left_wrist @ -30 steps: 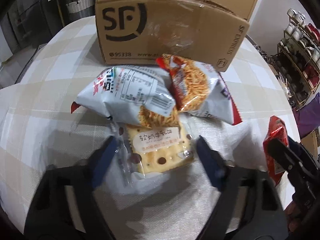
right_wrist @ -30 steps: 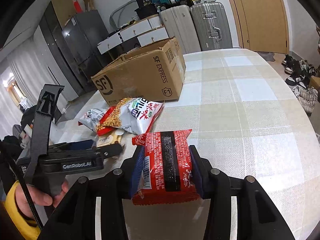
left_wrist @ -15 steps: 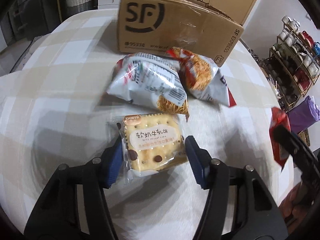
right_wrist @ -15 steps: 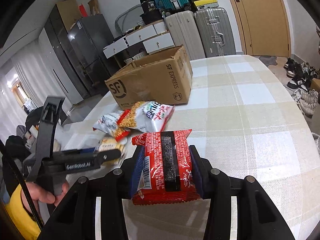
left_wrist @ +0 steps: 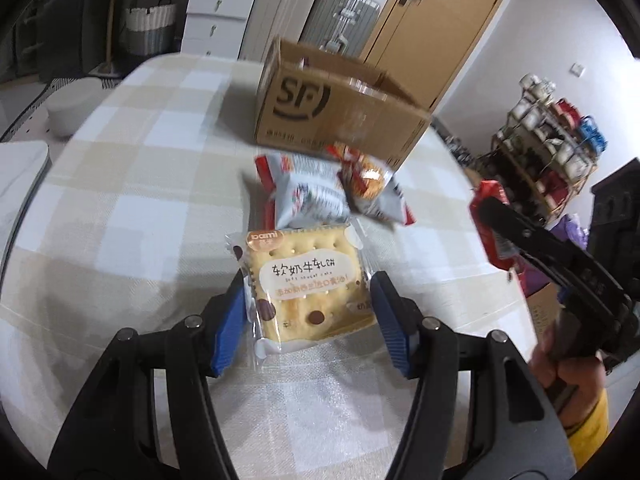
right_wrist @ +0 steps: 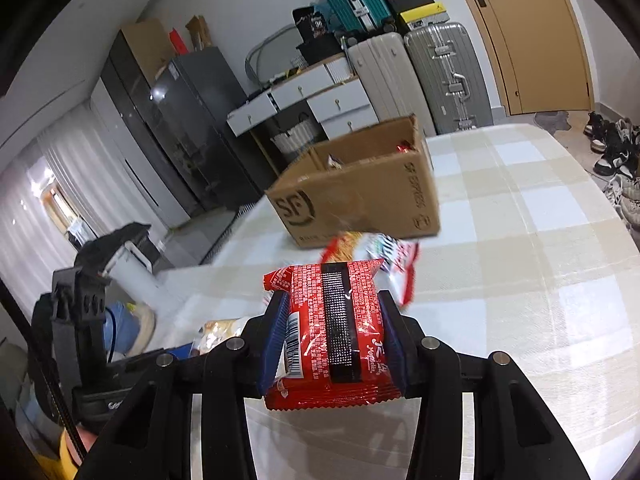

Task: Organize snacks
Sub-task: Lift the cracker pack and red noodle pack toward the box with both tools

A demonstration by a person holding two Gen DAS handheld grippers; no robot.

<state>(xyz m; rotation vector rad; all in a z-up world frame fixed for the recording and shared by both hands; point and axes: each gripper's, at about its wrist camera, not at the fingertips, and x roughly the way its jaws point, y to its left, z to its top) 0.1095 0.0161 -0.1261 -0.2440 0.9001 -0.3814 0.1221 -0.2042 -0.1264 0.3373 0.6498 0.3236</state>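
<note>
My left gripper (left_wrist: 306, 316) is shut on a clear-wrapped cracker pack (left_wrist: 308, 280) and holds it above the checked table (left_wrist: 140, 200). My right gripper (right_wrist: 334, 344) is shut on a red snack packet (right_wrist: 332, 332), also lifted; that packet shows at the right of the left wrist view (left_wrist: 490, 228). Two noodle-snack bags (left_wrist: 312, 196) (left_wrist: 372, 188) lie on the table in front of an open brown SF Express box (left_wrist: 332, 116). The box (right_wrist: 360, 196) has some packets inside, partly hidden.
The table edge curves away at right, with shoes (right_wrist: 612, 152) on the floor beyond. Suitcases (right_wrist: 444, 76) and white drawers (right_wrist: 308, 100) stand behind the box. A shelf of cups (left_wrist: 552, 140) stands to the right.
My left gripper has closed on the cracker pack and lifted it off the table. Both grippers have risen and pulled back, so the box and bags look farther away.
</note>
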